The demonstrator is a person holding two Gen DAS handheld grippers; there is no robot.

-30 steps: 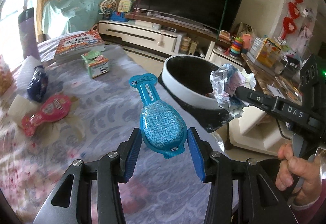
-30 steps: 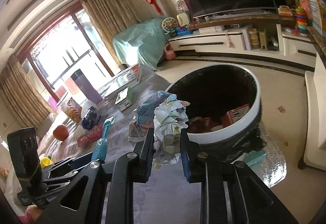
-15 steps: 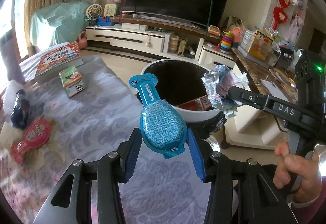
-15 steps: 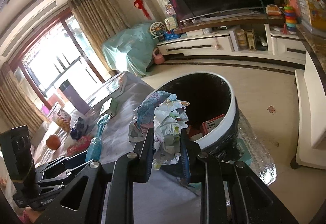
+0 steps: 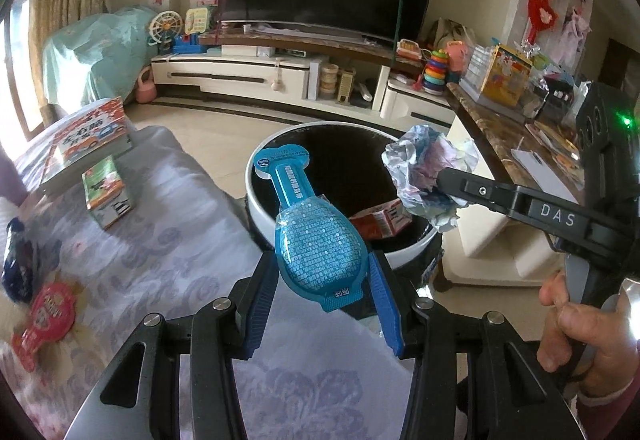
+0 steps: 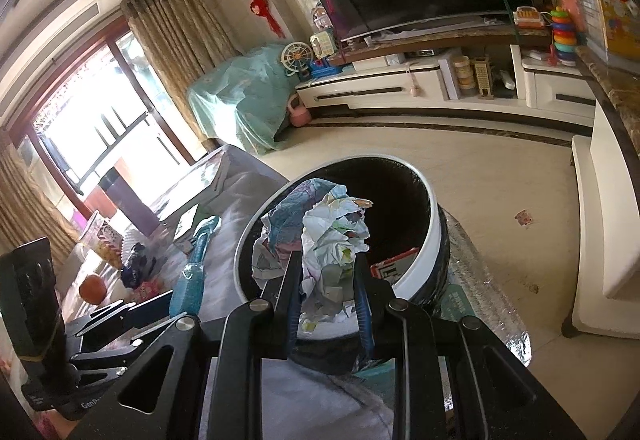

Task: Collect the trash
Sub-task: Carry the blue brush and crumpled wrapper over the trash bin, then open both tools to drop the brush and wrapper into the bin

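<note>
My left gripper [image 5: 322, 280] is shut on a blue bulb-shaped plastic packet [image 5: 312, 236], held upright near the table's edge in front of the trash bin [image 5: 416, 240]. The bin is round, white-rimmed and black-lined, with a red and white carton [image 5: 380, 220] inside. My right gripper [image 6: 326, 280] is shut on a crumpled wad of paper and foil [image 6: 324, 236], held over the bin's near rim [image 6: 428, 252]. In the left wrist view the wad [image 5: 428, 172] hangs over the bin's right side. The blue packet also shows in the right wrist view [image 6: 194, 264].
On the lilac patterned tablecloth [image 5: 152, 248] lie a red packet [image 5: 46, 316], a dark blue wrapper [image 5: 16, 264], a small green box [image 5: 106, 192] and a picture book [image 5: 88, 136]. A TV stand [image 5: 280, 76] and a marble counter [image 5: 504, 136] stand beyond the bin.
Both grippers have moved toward the bin with their loads. The wad now hangs over the bin's opening, and the bin looks closer and more from above.
</note>
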